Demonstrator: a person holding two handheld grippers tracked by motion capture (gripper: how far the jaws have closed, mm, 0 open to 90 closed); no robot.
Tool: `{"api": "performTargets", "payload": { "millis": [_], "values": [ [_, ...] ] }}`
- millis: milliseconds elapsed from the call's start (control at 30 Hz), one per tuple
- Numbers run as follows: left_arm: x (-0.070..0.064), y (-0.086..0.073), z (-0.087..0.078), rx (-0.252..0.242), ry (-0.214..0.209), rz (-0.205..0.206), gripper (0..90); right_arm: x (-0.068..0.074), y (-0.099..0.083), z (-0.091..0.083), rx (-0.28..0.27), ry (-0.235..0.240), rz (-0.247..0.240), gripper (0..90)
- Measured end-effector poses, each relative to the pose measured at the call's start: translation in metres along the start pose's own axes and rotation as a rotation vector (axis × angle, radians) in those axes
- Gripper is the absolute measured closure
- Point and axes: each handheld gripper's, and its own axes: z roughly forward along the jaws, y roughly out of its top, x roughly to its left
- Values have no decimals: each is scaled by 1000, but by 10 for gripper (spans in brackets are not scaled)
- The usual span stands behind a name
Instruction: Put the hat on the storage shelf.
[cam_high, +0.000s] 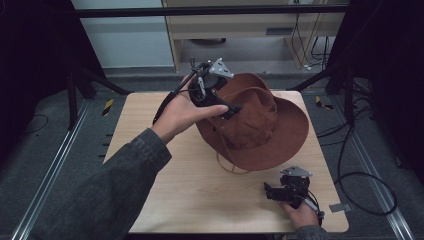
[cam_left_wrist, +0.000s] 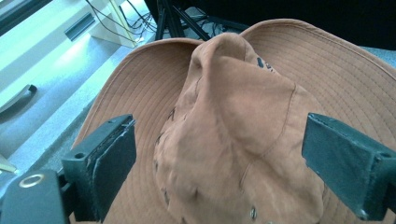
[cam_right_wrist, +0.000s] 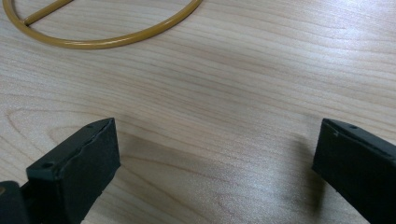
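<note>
Currently: my left gripper (cam_high: 231, 106) is at the brown hat (cam_high: 260, 125), jaws spread wide either side of its crown, gripping nothing.

Hat sits right of centre in the high view, on the wooden table (cam_high: 200, 200), with its brim reaching toward the table's right edge. Left gripper view: the creased crown (cam_left_wrist: 233, 126) rises between my two black jaws, with a gap to each pad; the stitched brim fans out behind it. My right gripper (cam_high: 272, 192) sits low at the lower right of the high view, near the table's front edge, apart from the hat. Right gripper view: its jaws are wide apart over bare wood, holding nothing; a thin yellow-brown cord loop (cam_right_wrist: 116, 39) lies at upper left.
</note>
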Motion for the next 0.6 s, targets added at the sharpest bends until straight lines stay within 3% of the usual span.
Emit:
{"api": "performTargets", "payload": {
  "millis": [600],
  "values": [
    [7, -31, -32, -9, 22, -16, 69, 0, 0, 0, -3, 10, 0, 6]
  ]
}}
